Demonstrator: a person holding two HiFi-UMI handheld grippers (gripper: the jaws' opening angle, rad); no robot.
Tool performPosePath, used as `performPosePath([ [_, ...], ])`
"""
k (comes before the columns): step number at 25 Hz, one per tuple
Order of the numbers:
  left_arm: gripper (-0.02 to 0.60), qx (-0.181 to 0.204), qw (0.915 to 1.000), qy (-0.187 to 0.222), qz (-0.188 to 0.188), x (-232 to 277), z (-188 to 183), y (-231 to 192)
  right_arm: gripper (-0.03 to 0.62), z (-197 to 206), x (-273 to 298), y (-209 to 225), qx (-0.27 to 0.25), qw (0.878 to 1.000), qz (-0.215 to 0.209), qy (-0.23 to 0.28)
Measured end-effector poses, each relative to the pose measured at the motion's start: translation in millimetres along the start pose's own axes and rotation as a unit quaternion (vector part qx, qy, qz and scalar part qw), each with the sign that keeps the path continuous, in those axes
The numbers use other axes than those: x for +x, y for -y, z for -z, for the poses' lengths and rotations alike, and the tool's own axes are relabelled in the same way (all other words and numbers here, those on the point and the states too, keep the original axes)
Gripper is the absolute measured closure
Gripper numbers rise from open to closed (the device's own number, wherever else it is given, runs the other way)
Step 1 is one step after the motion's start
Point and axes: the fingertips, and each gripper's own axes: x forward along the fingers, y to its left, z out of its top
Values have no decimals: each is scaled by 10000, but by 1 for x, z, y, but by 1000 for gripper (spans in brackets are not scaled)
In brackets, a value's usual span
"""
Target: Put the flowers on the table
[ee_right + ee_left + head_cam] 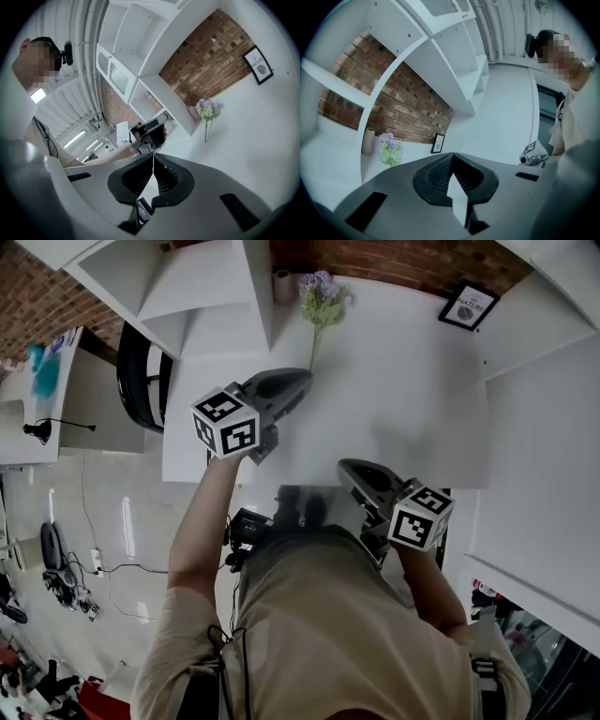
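The flowers (pixel 322 298) appear to lie flat on the white table (pixel 403 399). Their long axis runs from the brick wall (pixel 394 259) toward the person, with the lilac blossoms and pale green leaves at the wall end and one thin straight stem pointing back at the grippers. A small cylindrical vase (pixel 281 285) stands upright just beside the blossoms, next to a white shelf panel (pixel 258 287). A black-framed picture (pixel 468 306) leans well off to the right.

The left gripper (pixel 305 379) hangs over the table with its tip close to the stem's end, its ribbed dark jaws clenched on nothing. The right gripper (pixel 344 466) sits nearer the person at the table's near edge, its jaws likewise pressed together and empty. The table is smooth and matt, the wall rough red brick
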Motion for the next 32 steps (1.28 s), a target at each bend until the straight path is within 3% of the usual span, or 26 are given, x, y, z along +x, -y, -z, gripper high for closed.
performPosePath([
  [7,572,178,9997,-12,-142,-13,5,22,572,1,0,5,-86,9999,9,-72],
  [10,571,494,9980,-287,-272,-14,11,28,572,6,-2,4,-68,9999,-45,-70],
  [21,571,1585,9766,-1179,-845,-36,31,66,572,27,-25,10,23,9996,-130,-232],
  [27,571,1534,9730,-1276,-1165,-60,36,71,572,38,-19,9,55,9982,-318,-509],
  [32,571,1320,9752,-1150,-1355,-82,35,78,572,46,-7,-4,-63,9954,-586,-752],
])
